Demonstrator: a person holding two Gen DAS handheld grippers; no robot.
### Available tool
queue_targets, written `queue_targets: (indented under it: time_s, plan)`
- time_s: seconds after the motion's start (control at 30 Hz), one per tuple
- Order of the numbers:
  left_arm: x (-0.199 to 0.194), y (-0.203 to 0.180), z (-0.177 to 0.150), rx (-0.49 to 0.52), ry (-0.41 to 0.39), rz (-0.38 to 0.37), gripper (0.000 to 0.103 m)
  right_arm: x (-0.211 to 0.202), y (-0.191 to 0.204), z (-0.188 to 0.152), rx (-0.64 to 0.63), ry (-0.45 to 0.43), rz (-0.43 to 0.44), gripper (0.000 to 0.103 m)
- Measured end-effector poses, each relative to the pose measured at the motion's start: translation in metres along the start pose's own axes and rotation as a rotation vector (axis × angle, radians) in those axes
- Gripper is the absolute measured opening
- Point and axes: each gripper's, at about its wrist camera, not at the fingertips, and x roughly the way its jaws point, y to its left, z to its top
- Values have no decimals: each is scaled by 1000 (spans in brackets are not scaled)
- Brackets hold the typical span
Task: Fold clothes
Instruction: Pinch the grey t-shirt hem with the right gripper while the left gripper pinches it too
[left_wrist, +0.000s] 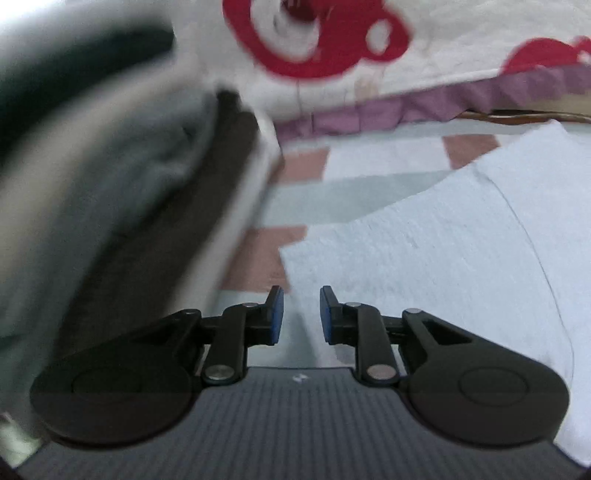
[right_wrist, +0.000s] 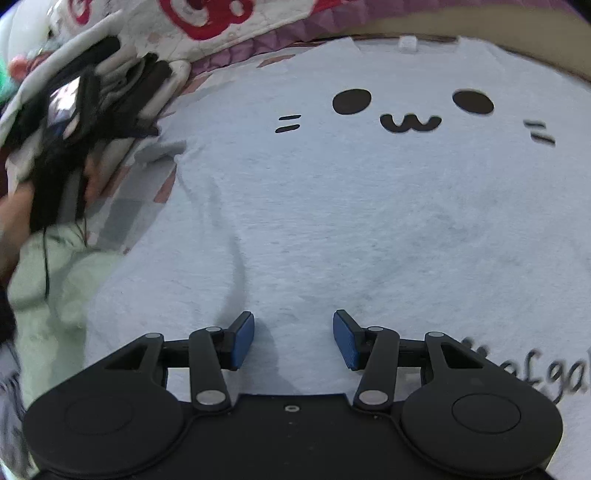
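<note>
A light grey T-shirt (right_wrist: 369, 221) with a black cat-face print lies flat, front up, on the bed. My right gripper (right_wrist: 293, 339) hovers over its lower part. Its blue pads stand wide apart with nothing between them, so it is open. In the left wrist view, one sleeve of the same T-shirt (left_wrist: 424, 258) spreads out on the right. My left gripper (left_wrist: 301, 314) sits at the sleeve's left edge. Its jaws are a small gap apart and hold no cloth.
A blurred stack of folded clothes (left_wrist: 129, 184) rises close on the left, also visible as the stack (right_wrist: 147, 85). A checked sheet (left_wrist: 351, 192) covers the bed, and a white quilt with red prints (left_wrist: 443, 44) lies behind. A pale green garment (right_wrist: 48, 280) and a person's hand (right_wrist: 16, 210) are at far left.
</note>
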Motion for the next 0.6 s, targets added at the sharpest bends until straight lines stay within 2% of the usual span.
queue_targets:
  time_s: [0.03, 0.1, 0.17, 0.2, 0.27, 0.33, 0.43, 0.5, 0.6]
  plan:
    - [-18, 7, -11, -34, -18, -29, 21, 1, 6, -1, -6, 1, 16, 54]
    - [-47, 19, -30, -119, 3, -118, 22, 3, 20, -2, -37, 5, 48, 54]
    - [-76, 30, -50, -204, 28, -209, 27, 4, 30, -4, -50, 24, 129, 54]
    - [-88, 44, -64, -246, 39, -237, 32, 2, 29, -5, -6, 30, 202, 54]
    - [-109, 64, -95, -315, 84, -244, 34, -4, 21, -7, 75, 45, 313, 55]
    - [-127, 70, -118, -355, 132, -276, 35, -19, 13, -6, 63, 67, 313, 53]
    - [-152, 68, -144, -390, 179, -369, 47, -68, -17, -4, -9, 28, 172, 55]
    - [-169, 68, -161, -412, 211, -431, 51, -102, -42, -3, -50, -3, 67, 58]
    - [-175, 67, -171, -457, 266, -538, 53, -144, -97, -9, -8, 22, -126, 60]
